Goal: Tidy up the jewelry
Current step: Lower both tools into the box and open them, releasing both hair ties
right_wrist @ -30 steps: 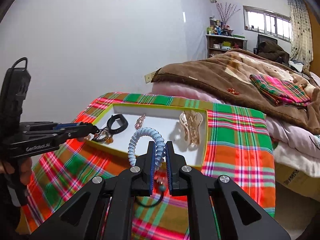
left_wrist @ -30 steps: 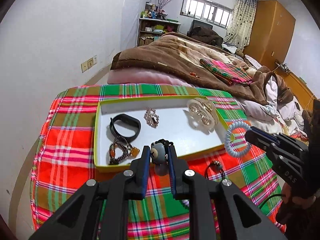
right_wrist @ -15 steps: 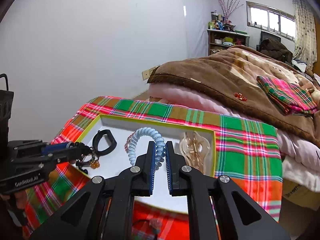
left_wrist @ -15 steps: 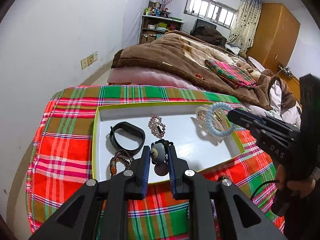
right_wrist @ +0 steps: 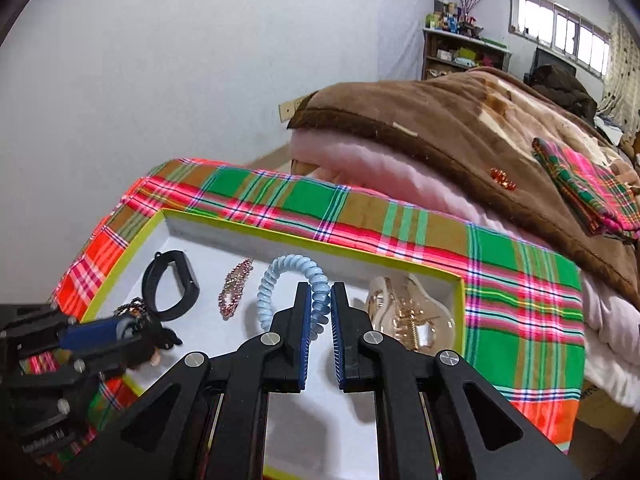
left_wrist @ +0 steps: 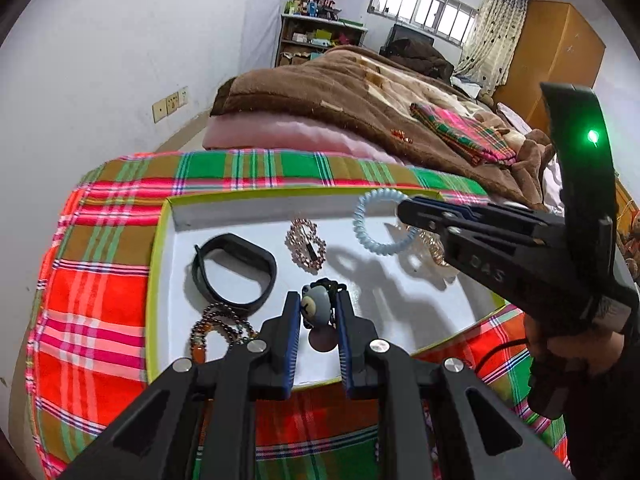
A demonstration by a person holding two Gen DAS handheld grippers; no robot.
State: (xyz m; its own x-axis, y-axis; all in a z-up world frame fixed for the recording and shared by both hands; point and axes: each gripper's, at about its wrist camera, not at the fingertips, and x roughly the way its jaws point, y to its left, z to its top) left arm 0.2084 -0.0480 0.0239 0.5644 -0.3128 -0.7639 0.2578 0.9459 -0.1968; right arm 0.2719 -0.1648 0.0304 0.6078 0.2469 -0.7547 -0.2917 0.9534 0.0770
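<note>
- The left gripper (left_wrist: 318,306) tilts down over the near edge of the tray (left_wrist: 158,280), its fingers pinching a small grey bear charm (left_wrist: 314,304) with a black cord looped behind it; the charm hangs just above the white floor.
- The right gripper (right_wrist: 320,300) also points downward, reaching in from the tray's right side, fingers pressed on a pale blue coil band (right_wrist: 292,272). The loop stands up from the tips, clear of the floor, over the tray's middle toward the far wall.
- In the left view a hand (left_wrist: 576,348) in a dark sleeve grips the right tool's handle at the right edge, a green light glowing on its upright part.
- On the tray floor: a black wristband (left_wrist: 234,274) near the left wall, a bead string (left_wrist: 218,330) at the near-left corner touching it, a rhinestone clip (left_wrist: 306,244) in the middle, and a gold claw clip (right_wrist: 408,316) by the right wall.
- The tray lies on a plaid cloth (right_wrist: 520,292); behind its far edge a brown blanket (right_wrist: 440,120) covers a bed.
</note>
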